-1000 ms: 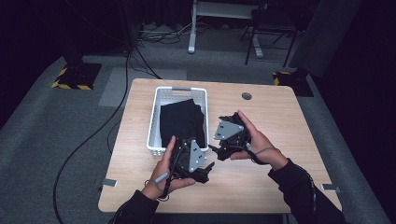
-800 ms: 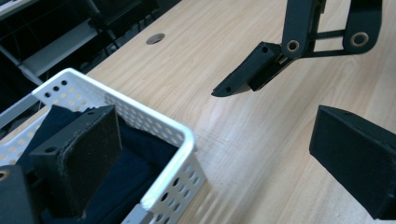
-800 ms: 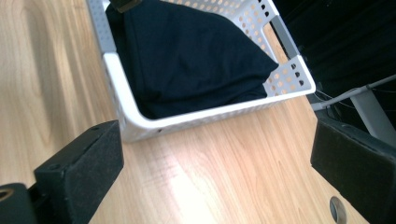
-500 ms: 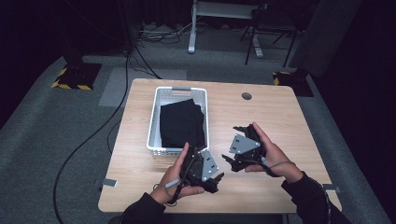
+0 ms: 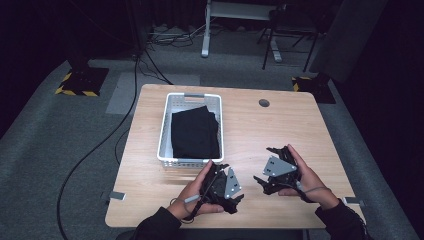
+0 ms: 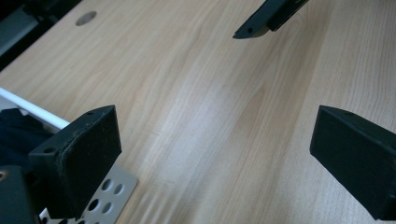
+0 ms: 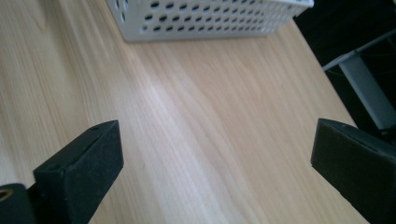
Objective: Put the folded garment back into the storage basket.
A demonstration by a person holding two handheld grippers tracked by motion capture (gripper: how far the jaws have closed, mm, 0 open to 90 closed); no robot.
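Resting low near the table's (image 5: pixel 250 130) front edge, the left gripper (image 5: pixel 226 186) and right gripper (image 5: pixel 272 176) tilt inward, jaws spread wide, basket (image 5: pixel 165 130) just beyond.

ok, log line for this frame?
left gripper: open, empty | right gripper: open, empty | both near front edge of table | basket: holds black cloth

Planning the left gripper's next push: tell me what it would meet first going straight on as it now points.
Probably the right gripper: one jaw tip shows ahead of the left gripper, past bare table. Depth is unclear.
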